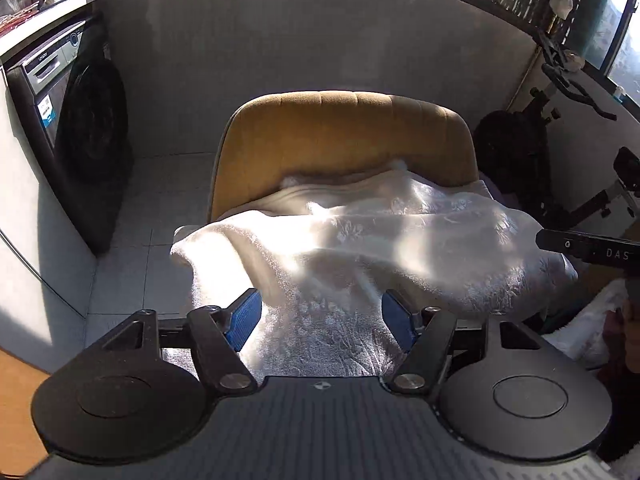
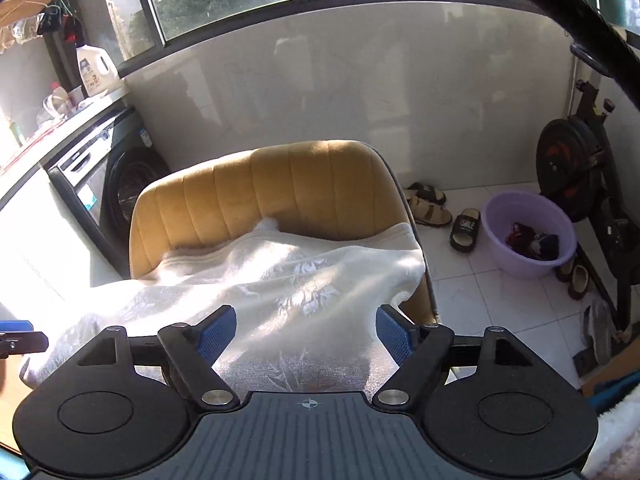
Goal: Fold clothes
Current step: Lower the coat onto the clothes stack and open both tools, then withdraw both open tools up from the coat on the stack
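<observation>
Sunny tiled balcony-type laundry corner, with a grey half wall [image 2: 360, 92] under the windows and light streaking across everything. Right in the middle sits a mustard-yellow chair [image 2: 280, 192], and the thing being folded, a fluffy white garment [image 2: 288, 280] with a leafy embossed pattern, is draped over its seat, spilling off the front edge and the sides. It's rumpled, with one fold running diagonally across it.

Both grabbers hang over the near edge of the fabric. The left gripper [image 1: 320, 320] has its blue pads [image 1: 242, 322] spread wide with cloth lying between and under them, not pinched. Same deal with the right gripper [image 2: 306, 334]: jaws wide apart, blue pads [image 2: 218, 332] on either side of the white fabric, nothing clamped. In the left camera's view the right tool pokes in from the right edge, over the cloth's far side.

Further out, on the left there's a dark front-loading washing machine [image 2: 120, 188] under a counter, with a white detergent jug [image 2: 96, 66] on top. On the right, a purple basin [image 2: 528, 236] with dark clothes in it sits on the floor, sandals and slippers [image 2: 430, 206] beside it, and a black exercise bike [image 2: 580, 168] stands in the corner.
</observation>
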Demonstrator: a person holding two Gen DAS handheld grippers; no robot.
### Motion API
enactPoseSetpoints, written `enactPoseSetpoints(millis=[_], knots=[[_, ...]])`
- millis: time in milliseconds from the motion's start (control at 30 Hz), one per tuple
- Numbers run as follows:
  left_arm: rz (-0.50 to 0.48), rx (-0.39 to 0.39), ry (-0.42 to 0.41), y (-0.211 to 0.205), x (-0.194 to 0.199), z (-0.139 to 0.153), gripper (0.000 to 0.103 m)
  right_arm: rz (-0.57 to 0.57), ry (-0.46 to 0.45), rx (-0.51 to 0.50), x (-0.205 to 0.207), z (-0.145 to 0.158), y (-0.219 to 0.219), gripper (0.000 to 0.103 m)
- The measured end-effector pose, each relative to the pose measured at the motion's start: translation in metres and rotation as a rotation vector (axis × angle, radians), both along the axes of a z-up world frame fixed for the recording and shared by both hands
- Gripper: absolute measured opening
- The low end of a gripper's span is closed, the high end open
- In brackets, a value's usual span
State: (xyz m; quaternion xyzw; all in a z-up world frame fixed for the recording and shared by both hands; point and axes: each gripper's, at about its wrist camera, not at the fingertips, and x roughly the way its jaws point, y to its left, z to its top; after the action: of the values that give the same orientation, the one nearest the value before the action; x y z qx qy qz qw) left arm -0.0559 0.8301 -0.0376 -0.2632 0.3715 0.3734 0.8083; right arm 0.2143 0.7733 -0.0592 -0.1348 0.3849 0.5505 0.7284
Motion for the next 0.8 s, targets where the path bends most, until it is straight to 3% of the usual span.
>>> enactPoseSetpoints(millis=[100,167,267,433,600,667,800], knots=[[0.065,-0.081,0.077,0.012,-0.001,-0.043,0.071,-0.073,0.036,-0.127,0.003,-0.036,0.007,0.075],[0.076,-0.079,0.092,0.012,-0.004,-0.053,0.095,-0.115,0.076,-0.146,0.006,-0.055,0.004,0.078],[0.071,-0.067,0.128,0.011,-0.003,-0.063,0.102,-0.115,0.058,-0.149,-0.002,-0.063,0.002,0.082],[0.095,-0.098,0.099,0.015,-0.009,-0.06,0.103,-0.14,0.078,-0.151,-0.001,-0.065,0.005,0.088],[0.093,-0.052,0.126,0.004,-0.011,-0.043,0.102,-0.203,0.114,-0.089,-0.006,-0.034,-0.011,0.102],[0.104,-0.035,0.143,-0.001,-0.011,-0.036,0.102,-0.236,0.135,-0.059,-0.006,-0.018,-0.021,0.102],[0.102,-0.007,0.188,-0.009,-0.004,-0.024,0.102,-0.257,0.065,-0.076,-0.021,0.008,-0.039,0.102]])
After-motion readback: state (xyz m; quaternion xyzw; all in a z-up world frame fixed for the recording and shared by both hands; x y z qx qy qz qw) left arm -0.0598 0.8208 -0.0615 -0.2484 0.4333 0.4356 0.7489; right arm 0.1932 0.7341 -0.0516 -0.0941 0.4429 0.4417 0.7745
